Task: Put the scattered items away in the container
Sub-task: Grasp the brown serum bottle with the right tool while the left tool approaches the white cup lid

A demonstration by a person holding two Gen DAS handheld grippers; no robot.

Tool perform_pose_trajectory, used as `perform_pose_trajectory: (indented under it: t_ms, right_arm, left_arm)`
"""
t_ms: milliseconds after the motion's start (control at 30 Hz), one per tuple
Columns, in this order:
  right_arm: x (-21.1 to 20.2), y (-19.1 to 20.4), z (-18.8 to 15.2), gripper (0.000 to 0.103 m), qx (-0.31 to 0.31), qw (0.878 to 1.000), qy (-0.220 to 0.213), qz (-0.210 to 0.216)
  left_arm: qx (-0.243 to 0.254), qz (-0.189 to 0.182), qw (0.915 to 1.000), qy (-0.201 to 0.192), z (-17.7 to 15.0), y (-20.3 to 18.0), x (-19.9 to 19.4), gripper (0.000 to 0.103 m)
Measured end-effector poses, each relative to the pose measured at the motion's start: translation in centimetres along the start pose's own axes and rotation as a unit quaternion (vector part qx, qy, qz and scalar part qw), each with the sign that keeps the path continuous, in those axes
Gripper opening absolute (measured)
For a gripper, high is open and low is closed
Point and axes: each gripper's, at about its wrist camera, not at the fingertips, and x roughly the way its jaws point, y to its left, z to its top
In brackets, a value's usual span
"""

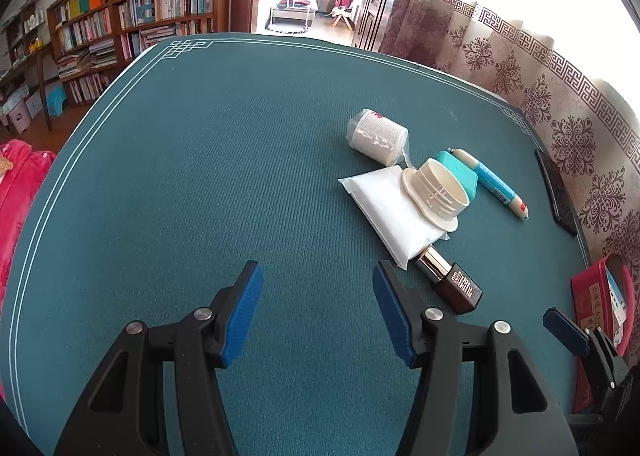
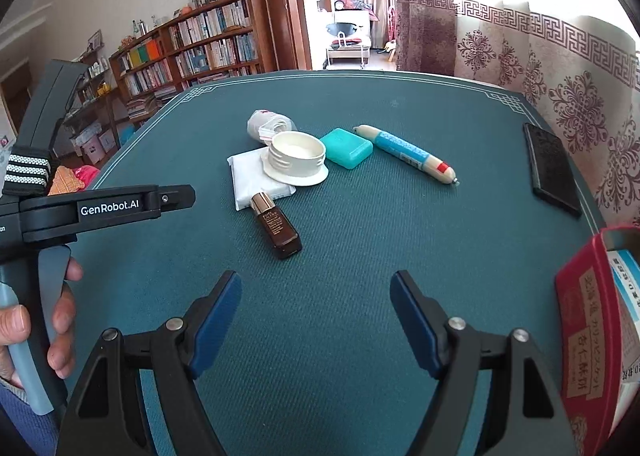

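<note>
Teal woven cloth is covering the table (image 2: 360,256), edged with thin white lines. The scattered items are lying in a loose cluster toward its middle. A white flat packet (image 2: 244,176) is lying on the cloth with a cream screw-thread lid (image 2: 294,160) resting open side up on top of it. Behind them a wrapped white roll (image 2: 264,122) is lying on its side. A brown bottle with a gold cap (image 2: 276,226) is lying flat, its cap touching the near edge of the packet. A turquoise case (image 2: 347,147) is sitting just beside the lid, and a blue-and-white tube (image 2: 406,152) is lying next to it at a slant. A black flat object (image 2: 550,168) is lying apart near the curtain. The red container (image 2: 584,316) is standing at the table's right edge, with a blue-and-white box showing inside it.

The left gripper (image 1: 318,292) is hovering over bare cloth with its blue-padded jaws apart and nothing between them, the bottle just to its right. The right gripper (image 2: 316,304) is likewise standing wide apart and carrying nothing, nearer the container. A person's hand (image 2: 40,320) is gripping the left tool's handle.
</note>
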Motion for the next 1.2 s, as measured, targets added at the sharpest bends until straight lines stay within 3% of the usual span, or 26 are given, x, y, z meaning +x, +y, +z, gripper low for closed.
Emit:
perform_pose_trajectory:
  t_ms: [167, 600, 700, 767, 1200]
  right_arm:
    - [3.1, 0.9, 1.2, 0.062, -0.009, 1.0, 0.025, 0.014]
    - [6.0, 1.5, 2.9, 0.053, -0.021, 0.999, 0.029, 0.0]
    - [6.0, 1.4, 2.8, 0.038, -0.025, 0.999, 0.023, -0.011]
    - [5.8, 1.0, 2.5, 0.022, -0.024, 0.999, 0.022, -0.019]
    - [3.0, -4.2, 0.3, 0.022, 0.083, 0.996, 0.004, -0.029]
  left_arm:
    - [-0.017, 0.002, 0.9999, 0.001, 0.0, 0.9, 0.3, 0.061]
    - [-0.012, 0.001, 0.9998, 0.019, -0.8, 0.5, 1.4, 0.061]
    - [-0.01, 0.002, 0.9998, 0.019, -0.9, 0.3, 1.6, 0.061]
    - [-0.01, 0.002, 0.9998, 0.019, -0.9, 0.2, 1.7, 0.061]
    - [0.021, -0.015, 0.9995, 0.018, -0.9, -1.4, 2.0, 0.061]
